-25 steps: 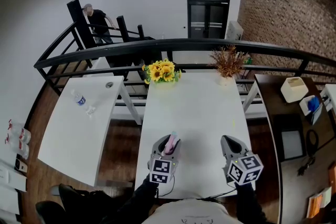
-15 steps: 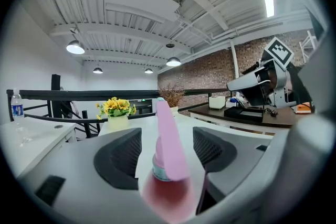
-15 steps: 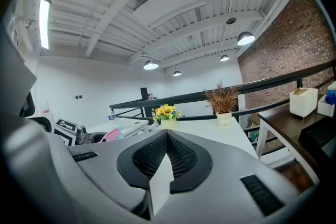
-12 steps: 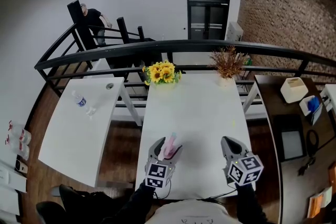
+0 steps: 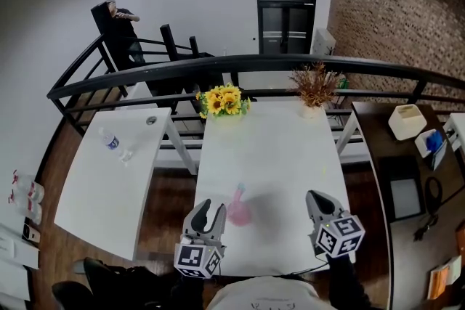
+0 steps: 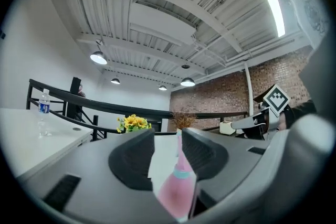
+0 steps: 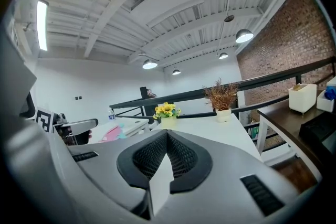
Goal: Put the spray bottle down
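Observation:
The pink spray bottle [image 5: 238,211] stands on the white table [image 5: 276,149], nozzle up, with nothing holding it. My left gripper [image 5: 211,213] sits just left of it and nearer to me, apart from it. In the left gripper view the bottle [image 6: 176,194] shows ahead in the gap between the jaws of the left gripper [image 6: 168,152]; the pads do not press on it and the jaws are closing. My right gripper [image 5: 316,197] hovers over the table's near right part, shut on nothing [image 7: 167,136]. In that view the bottle [image 7: 111,134] shows far left.
A sunflower vase [image 5: 224,99] and a dried plant in a pot [image 5: 316,87] stand at the table's far end, before a black railing [image 5: 240,63]. A second white table [image 5: 94,178] on the left holds a water bottle [image 5: 110,138]. A dark desk [image 5: 407,178] lies to the right.
My left gripper let go of the spray bottle and drew back toward me; the bottle stays standing on the table. The right gripper has not moved.

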Available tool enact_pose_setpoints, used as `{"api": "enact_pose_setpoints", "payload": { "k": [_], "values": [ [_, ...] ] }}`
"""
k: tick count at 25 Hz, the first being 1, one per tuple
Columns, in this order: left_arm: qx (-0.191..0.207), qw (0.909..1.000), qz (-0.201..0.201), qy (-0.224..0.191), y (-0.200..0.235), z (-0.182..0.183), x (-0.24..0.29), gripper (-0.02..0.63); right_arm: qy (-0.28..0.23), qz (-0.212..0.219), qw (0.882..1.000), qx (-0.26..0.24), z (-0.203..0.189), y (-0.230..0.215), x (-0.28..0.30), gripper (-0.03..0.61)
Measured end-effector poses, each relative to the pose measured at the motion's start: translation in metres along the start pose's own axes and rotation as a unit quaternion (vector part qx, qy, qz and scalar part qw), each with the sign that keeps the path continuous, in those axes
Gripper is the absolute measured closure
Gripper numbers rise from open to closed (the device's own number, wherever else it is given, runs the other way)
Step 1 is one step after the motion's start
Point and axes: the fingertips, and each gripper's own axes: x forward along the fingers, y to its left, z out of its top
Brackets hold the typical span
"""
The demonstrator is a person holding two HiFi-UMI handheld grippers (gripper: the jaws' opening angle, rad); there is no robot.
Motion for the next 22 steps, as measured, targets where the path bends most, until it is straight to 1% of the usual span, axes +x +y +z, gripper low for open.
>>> {"api": "enact_pose_setpoints", "payload": {
  "k": [3, 4, 5, 8, 11, 16, 22],
  "values": [
    [0.001, 0.9997, 0.026, 0.000, 0.014, 0.006, -0.004, 0.548, -0.001, 0.013, 1.000, -0.002, 0.000, 0.008, 0.001, 0.597],
    [0.005, 0.9994, 0.035, 0.008, 0.018, 0.006, -0.004, 0.592, -0.001, 0.017, 1.000, -0.001, -0.001, 0.010, 0.001, 0.597],
    [0.013, 0.9988, 0.042, 0.021, 0.022, 0.003, -0.003, 0.620, -0.001, 0.020, 1.000, 0.000, -0.001, 0.013, 0.002, 0.598],
    [0.027, 0.9965, 0.043, 0.066, 0.024, -0.011, 0.004, 0.620, -0.003, 0.026, 1.000, 0.003, -0.002, 0.018, 0.002, 0.598],
    [0.026, 0.9953, 0.030, 0.088, 0.019, -0.020, 0.007, 0.620, -0.002, 0.032, 0.999, 0.001, -0.004, 0.022, 0.004, 0.597],
    [0.020, 0.9941, 0.018, 0.105, 0.015, -0.029, 0.009, 0.620, -0.006, 0.029, 1.000, -0.003, -0.003, 0.022, 0.003, 0.597],
    [0.017, 0.9937, 0.020, 0.109, 0.019, -0.029, 0.007, 0.620, -0.010, 0.024, 1.000, -0.004, -0.003, 0.019, 0.000, 0.597]
  ]
}}
